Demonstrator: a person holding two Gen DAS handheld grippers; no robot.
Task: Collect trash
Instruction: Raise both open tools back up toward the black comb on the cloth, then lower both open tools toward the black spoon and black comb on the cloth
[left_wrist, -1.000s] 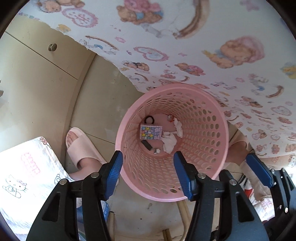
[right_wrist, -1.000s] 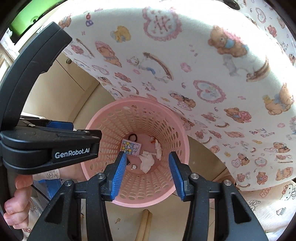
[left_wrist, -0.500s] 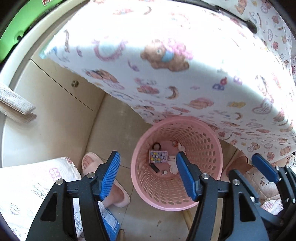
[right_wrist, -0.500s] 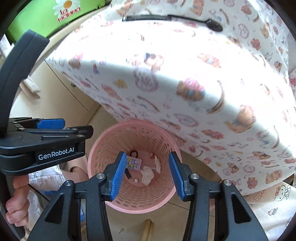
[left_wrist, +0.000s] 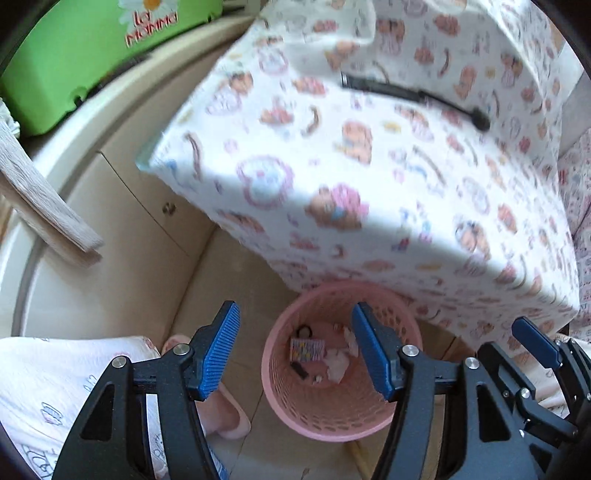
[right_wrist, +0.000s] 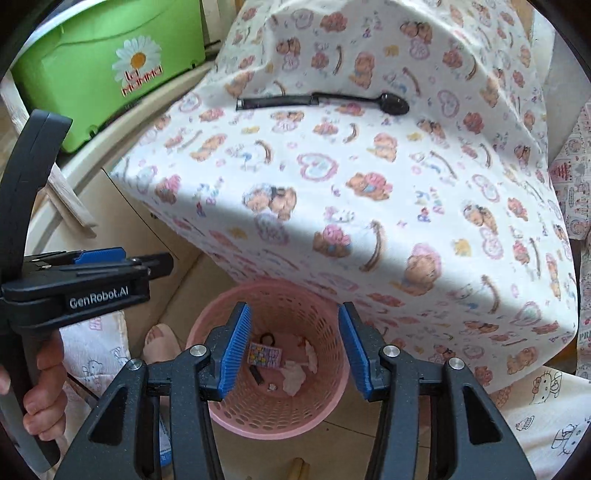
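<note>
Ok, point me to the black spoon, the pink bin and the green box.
black spoon (right_wrist: 396, 103), right wrist view, on its bowl.
pink bin (right_wrist: 280, 421), right wrist view, on the near outer wall.
green box (right_wrist: 92, 62), right wrist view, on its front face above the daisy.

Left gripper (left_wrist: 295, 350): black two-finger frame with ribbed blue pads, lower centre of the left wrist view, pointing steeply downward; jaws apart, nothing between the pads. In the right wrist view it sits at the left edge (right_wrist: 122, 262), seen side-on.

Left hand (right_wrist: 42, 391): bare fingers wrapped around the grey handle, lower left of the right wrist view.

Right gripper (right_wrist: 293, 347): same black and blue build, lower centre of its own view, pointing downward; jaws apart, empty.
</note>
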